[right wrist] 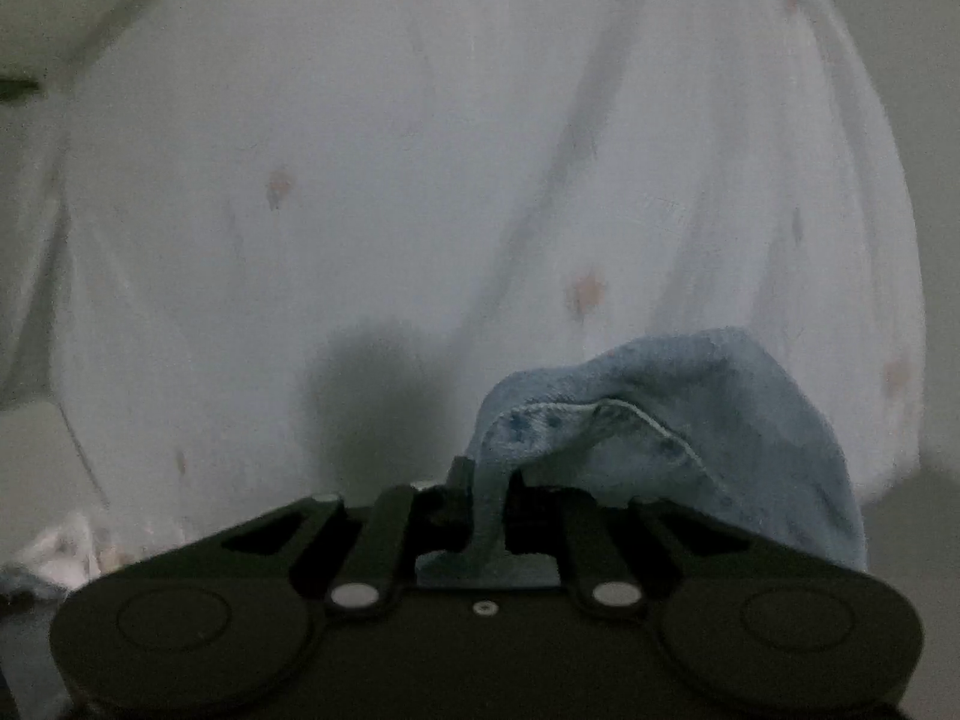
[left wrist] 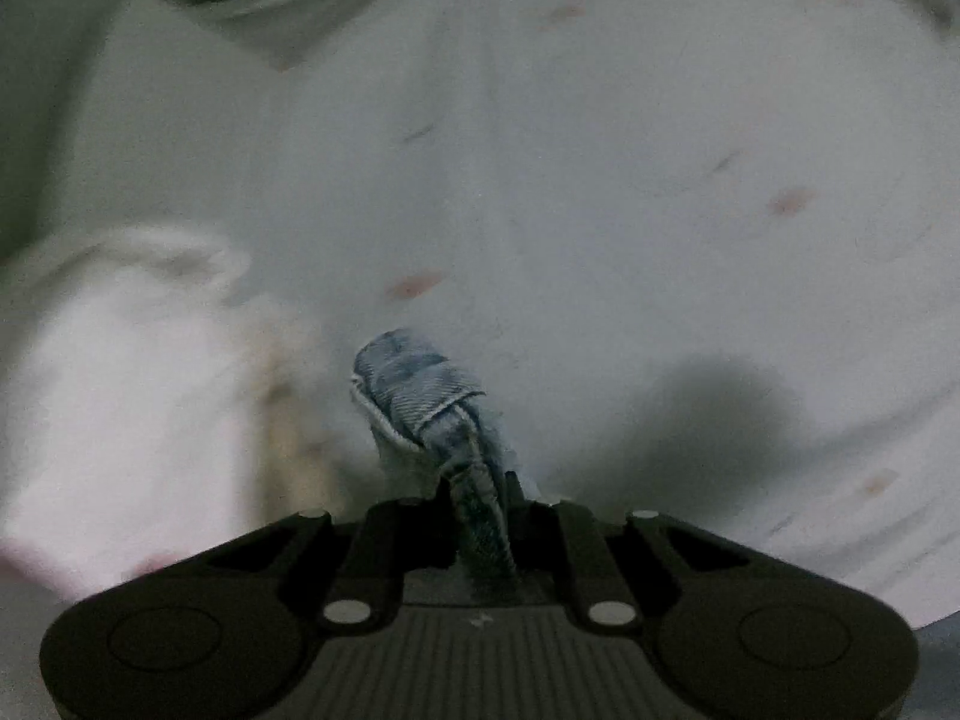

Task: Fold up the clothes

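My left gripper is shut on a fold of blue denim garment, which sticks up between the jaws above the bed. My right gripper is shut on a light blue part of the same kind of denim cloth, which bunches out to the right of the jaws. Both hold the cloth above a white sheet with small pink marks, which also shows in the right wrist view. The rest of the garment is hidden below the grippers.
A white crumpled cloth lies at the left of the left wrist view. Another pale cloth heap sits at the lower left of the right wrist view. The views are dim and blurred.
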